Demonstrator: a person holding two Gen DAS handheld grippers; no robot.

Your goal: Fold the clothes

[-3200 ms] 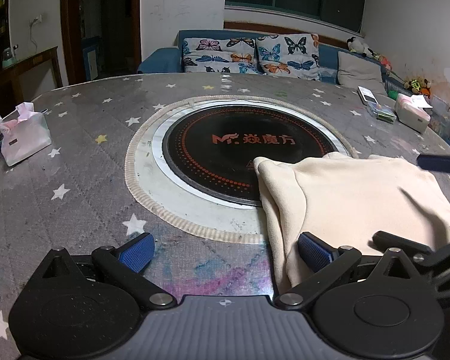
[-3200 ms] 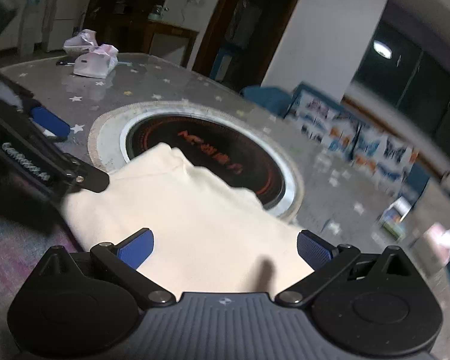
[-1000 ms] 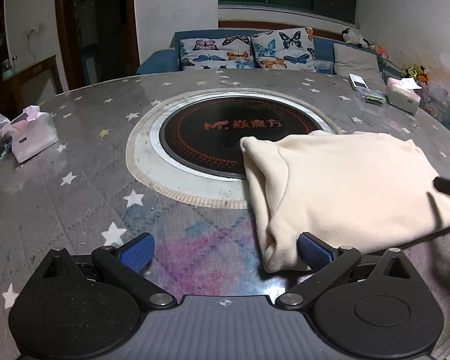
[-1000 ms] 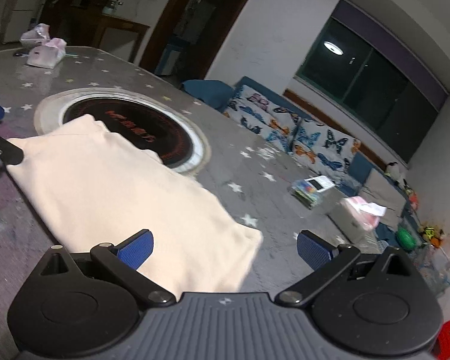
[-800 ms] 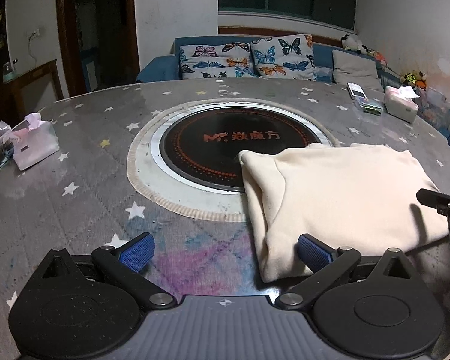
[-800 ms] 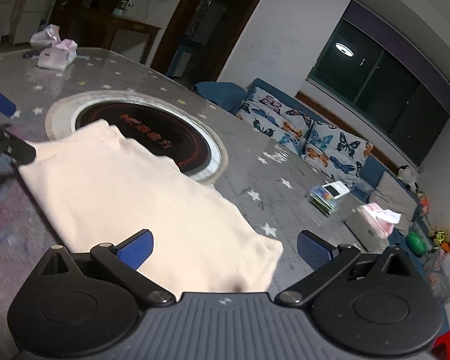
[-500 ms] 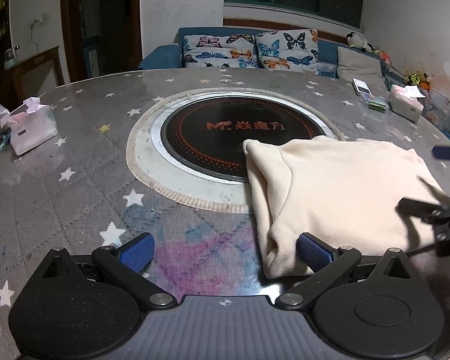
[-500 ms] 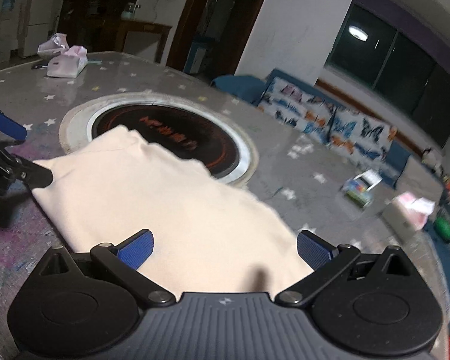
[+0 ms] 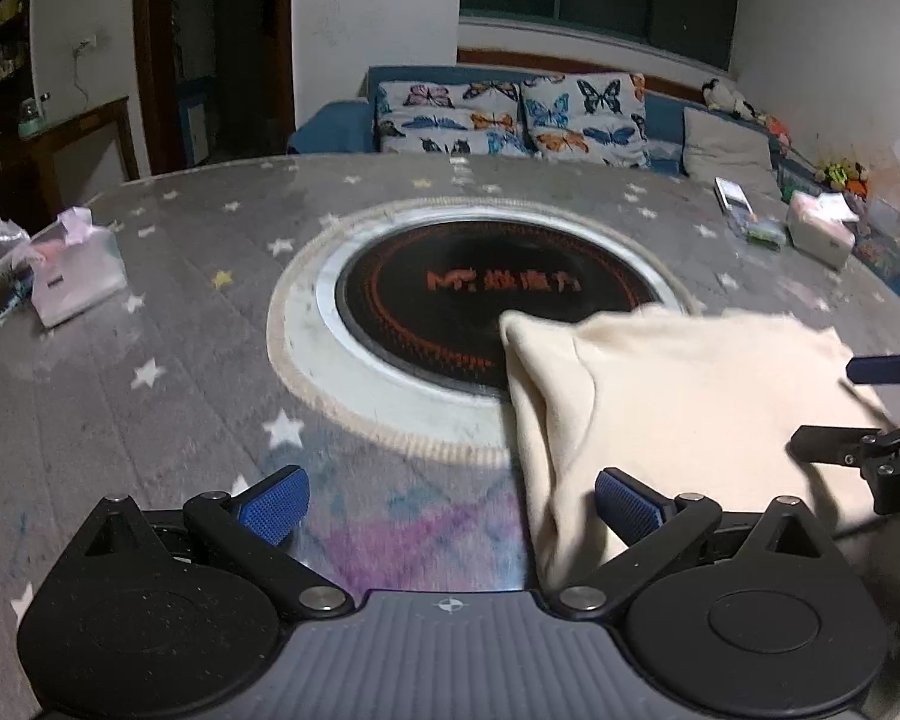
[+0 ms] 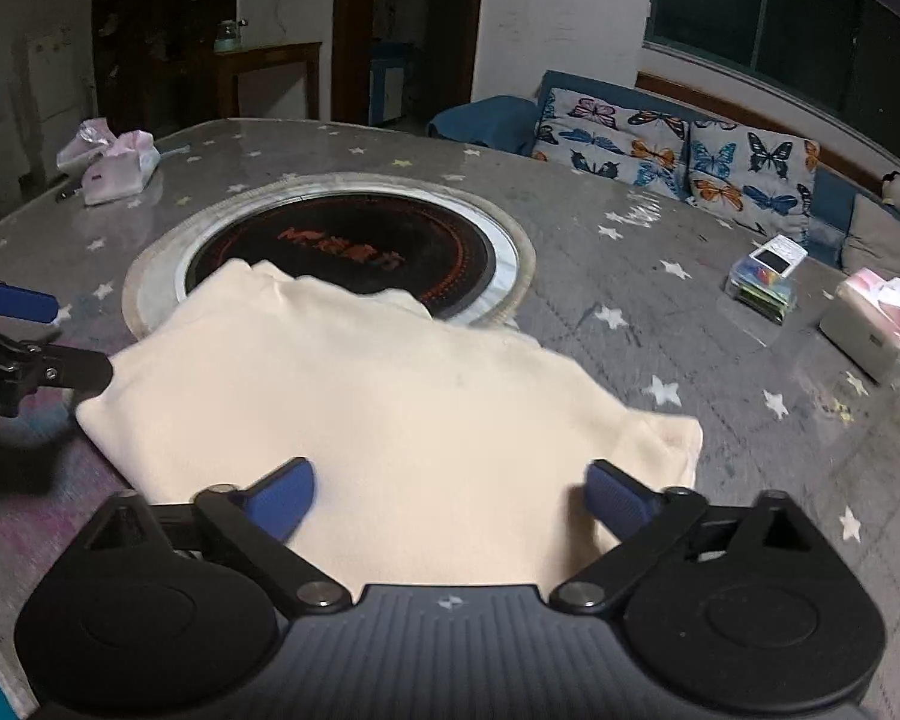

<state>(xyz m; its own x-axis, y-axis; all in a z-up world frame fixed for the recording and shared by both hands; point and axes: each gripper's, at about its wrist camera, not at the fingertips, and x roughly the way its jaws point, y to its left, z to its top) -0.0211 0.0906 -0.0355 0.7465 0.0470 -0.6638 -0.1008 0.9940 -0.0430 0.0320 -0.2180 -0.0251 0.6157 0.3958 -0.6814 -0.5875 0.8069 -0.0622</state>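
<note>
A cream garment [image 10: 354,384] of soft, fleecy cloth lies folded into a rough rectangle on the star-patterned table [image 10: 630,276]. It rests flat, a few shallow creases running along its left fold [image 9: 546,420]. One far corner overlaps the black round plate [image 9: 450,294] set into the tabletop.

A soft, matt cloth top [image 10: 354,396] is seen on a shiny star-printed table [image 10: 630,276] with a glossy black disc [image 9: 450,312].

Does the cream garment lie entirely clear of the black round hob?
No, one end of the cream garment overlaps the near edge of the black round hob.
</note>
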